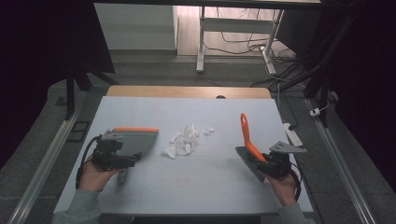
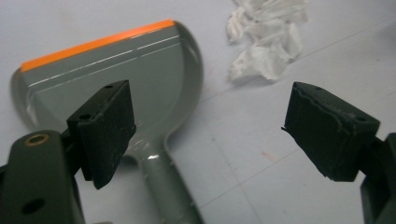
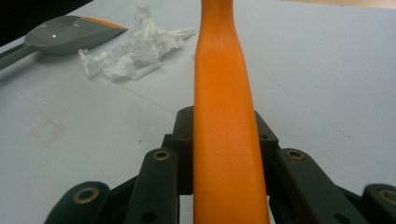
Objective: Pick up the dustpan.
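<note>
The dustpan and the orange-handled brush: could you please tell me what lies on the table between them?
A pile of crumpled white paper scraps lies between the dustpan and the brush, as the high view shows.

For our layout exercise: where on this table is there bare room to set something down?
Bare: the near strip between the two hands, and the far strip behind the paper scraps. Crowded: the middle row, dustpan, scraps, brush.

So we've got the dustpan lying on the table at the left, the paper scraps just right of it mid-table, and the brush well over on the right, handle pointing away from us.
</note>
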The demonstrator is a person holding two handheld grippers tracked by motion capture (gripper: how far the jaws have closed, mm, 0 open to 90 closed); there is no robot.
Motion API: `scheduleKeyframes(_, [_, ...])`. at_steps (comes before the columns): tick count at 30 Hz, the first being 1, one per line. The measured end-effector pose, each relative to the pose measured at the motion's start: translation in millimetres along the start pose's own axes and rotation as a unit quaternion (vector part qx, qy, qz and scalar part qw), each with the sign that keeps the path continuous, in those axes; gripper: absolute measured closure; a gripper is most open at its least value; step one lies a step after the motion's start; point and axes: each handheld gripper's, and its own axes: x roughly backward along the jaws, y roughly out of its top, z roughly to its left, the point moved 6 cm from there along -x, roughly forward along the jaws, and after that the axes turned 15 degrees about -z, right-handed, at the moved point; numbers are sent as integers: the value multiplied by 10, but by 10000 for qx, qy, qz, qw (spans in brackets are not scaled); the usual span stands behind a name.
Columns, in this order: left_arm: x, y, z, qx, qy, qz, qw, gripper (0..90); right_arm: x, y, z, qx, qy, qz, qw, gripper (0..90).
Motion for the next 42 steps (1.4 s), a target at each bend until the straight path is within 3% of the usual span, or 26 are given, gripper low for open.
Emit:
scheduleKeyframes(7, [79,-76,165,38,305,140,9994,164,-9,-13,9,18,-6,36,10000,703])
scheduleKeyframes(13, [62,-147,227,222,353,288,9987,164,-22,-33,13,17,10,72,10000,703])
scheduleKeyframes(18, [-12,-257,242,334,330,540,9974,164,-31,-45,22,30,7,118,9999,703])
scheduleKeyframes(22, [-104,-386,231,446,215,923,9945,162,-40,-57,26,49,14,138,9999,703])
scheduleKeyframes(25, [-137,-436,237,478,202,1063,9930,156,-45,-62,30,60,14,150,9999,703])
scheduleKeyframes(42, [-317,-585,324,903,119,1070,9901,193,-63,-89,35,106,-10,218,9997,703])
